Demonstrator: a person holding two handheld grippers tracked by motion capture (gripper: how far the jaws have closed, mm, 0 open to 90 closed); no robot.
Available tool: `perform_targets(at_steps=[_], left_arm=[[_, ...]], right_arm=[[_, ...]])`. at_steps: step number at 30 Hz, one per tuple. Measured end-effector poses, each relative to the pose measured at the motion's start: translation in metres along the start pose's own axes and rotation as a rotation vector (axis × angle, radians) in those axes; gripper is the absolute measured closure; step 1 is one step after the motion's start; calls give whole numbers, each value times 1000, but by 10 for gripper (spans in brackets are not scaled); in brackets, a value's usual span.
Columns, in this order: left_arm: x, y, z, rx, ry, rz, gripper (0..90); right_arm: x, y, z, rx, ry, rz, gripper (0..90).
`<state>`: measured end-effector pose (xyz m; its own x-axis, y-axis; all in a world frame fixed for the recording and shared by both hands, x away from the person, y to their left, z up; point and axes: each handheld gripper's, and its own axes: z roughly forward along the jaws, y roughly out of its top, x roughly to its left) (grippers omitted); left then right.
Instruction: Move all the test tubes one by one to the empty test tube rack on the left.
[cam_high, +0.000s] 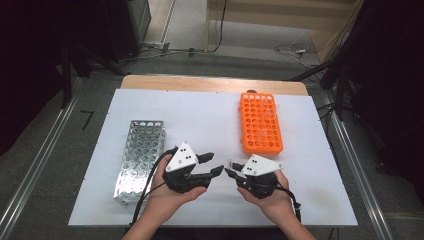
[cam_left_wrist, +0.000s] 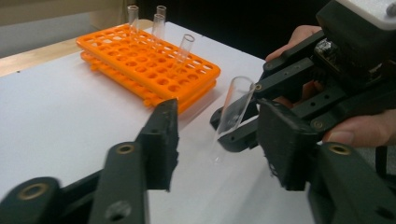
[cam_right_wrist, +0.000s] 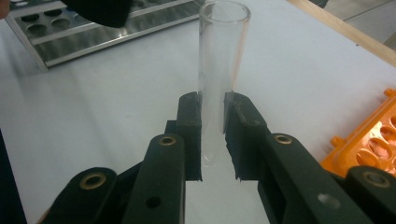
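right tongs (cam_right_wrist: 213, 135) clamping test tube (cam_right_wrist: 219, 70) (upright), left tongs (cam_left_wrist: 217, 140) apart

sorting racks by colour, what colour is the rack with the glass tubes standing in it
Orange. The rack with the tubes shows best in the left gripper view.

- The left gripper (cam_left_wrist: 217, 140) reached over the white table (cam_left_wrist: 56, 107), its two black jaws apart, with a gap between them.
- Beyond that gap the right gripper (cam_left_wrist: 233, 123), held in a hand (cam_left_wrist: 355, 126), gripped a clear tube (cam_left_wrist: 233, 109) low on its body.
- The tube tilted, open mouth up, and no left jaw touched it.
- An orange rack (cam_left_wrist: 149, 65) lay near the table's far edge, well behind the tube.
- Four more tubes (cam_left_wrist: 184, 46) stood upright in the rack, toward its far end.
- Wood (cam_left_wrist: 28, 58) showed past the white surface at the far edge.
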<state>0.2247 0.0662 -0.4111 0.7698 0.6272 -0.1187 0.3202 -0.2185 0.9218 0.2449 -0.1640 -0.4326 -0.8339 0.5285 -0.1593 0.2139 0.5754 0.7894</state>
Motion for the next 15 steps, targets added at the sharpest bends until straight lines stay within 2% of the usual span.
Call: perform_targets(at_steps=[1,3,9,13,15], left_arm=[[-1,0,1,5,-3,4,517],[-4,0,3,11,-16,18,578],[-8,-1,9,40,-21,37,630],[-10,-2,13,59,-9,58,667],[-12,-3,15,73,13,69,685]], right_arm=[[0,0,0,0,0,0,741],[7,2,3,8,-2,-25,741],[13,5,6,19,12,-56,741],[17,6,6,16,15,-69,742],[18,7,6,16,18,-79,741]])
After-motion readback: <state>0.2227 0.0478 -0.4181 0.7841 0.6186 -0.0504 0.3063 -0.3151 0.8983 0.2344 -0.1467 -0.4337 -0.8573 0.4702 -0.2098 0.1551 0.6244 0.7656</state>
